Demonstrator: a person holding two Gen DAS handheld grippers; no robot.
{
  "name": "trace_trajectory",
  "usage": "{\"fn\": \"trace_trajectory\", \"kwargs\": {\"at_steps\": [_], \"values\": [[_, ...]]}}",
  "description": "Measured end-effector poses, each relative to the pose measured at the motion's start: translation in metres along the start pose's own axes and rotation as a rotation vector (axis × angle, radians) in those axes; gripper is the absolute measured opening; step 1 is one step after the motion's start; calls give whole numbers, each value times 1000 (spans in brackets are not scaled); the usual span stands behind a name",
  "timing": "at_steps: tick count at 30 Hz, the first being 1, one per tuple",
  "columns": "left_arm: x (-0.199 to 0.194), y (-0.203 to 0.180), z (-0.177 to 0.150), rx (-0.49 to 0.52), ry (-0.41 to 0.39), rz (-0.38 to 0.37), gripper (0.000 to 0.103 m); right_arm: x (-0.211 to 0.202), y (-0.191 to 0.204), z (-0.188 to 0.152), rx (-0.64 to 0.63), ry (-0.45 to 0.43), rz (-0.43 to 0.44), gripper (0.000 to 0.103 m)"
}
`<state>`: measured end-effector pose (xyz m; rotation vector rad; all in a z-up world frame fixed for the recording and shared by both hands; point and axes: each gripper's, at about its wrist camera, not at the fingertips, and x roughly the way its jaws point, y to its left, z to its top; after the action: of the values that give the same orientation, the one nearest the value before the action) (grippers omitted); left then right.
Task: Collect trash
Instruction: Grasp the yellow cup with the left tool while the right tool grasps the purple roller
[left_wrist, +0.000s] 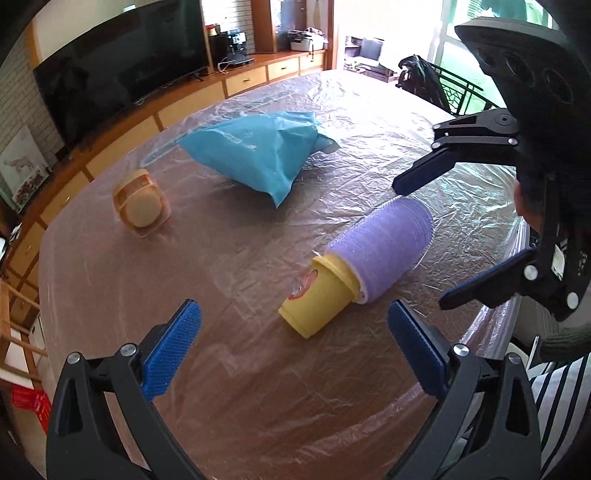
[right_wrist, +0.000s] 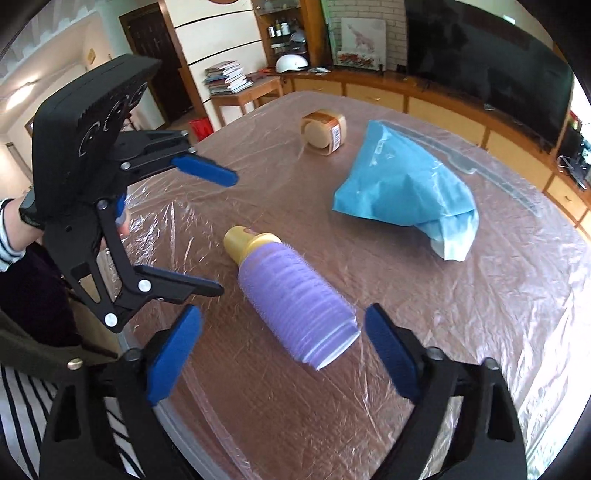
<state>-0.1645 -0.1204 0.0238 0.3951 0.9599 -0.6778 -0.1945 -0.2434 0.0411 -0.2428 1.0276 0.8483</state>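
Centrally, a purple ribbed roller (left_wrist: 384, 251) sleeving a yellow plastic cup (left_wrist: 314, 304) lies on the plastic-covered bench (left_wrist: 221, 369); left tool (left_wrist: 293, 347) and right tool (right_wrist: 282, 354) both gape wide, empty.

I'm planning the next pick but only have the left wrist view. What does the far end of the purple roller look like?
Observer: In the right wrist view, the purple roller ends in an open, white-rimmed mouth that faces the right tongs.
Operator: Are those tongs on it?
Observer: No. They are open, with the mouth lying between the two blue pads, and neither pad touches it.
Operator: Is there anything on the tan container that I can't see?
Observer: Yes. The tan container has a white barcode label on the side turned away from your view.
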Motion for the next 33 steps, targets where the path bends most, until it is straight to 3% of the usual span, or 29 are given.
{"fn": "trace_trajectory", "kwargs": {"at_steps": [7,15,20,22,27,33], "values": [[12,7,4,56,30,-95,72,7,-2,1,-31,22,32,74],[17,7,4,94,47,-139,68,16,-7,6,-49,50,43,72],[20,9,6,121,54,-155,48,25,-7,13,-71,61,41,71],[19,12,7,124,55,-172,37,27,-5,13,-89,77,40,61],[21,12,10,116,54,-190,36,24,-7,10,-64,90,21,45],[19,15,9,42,41,-180,31,12,-20,-1,78,54,5,44]]}}
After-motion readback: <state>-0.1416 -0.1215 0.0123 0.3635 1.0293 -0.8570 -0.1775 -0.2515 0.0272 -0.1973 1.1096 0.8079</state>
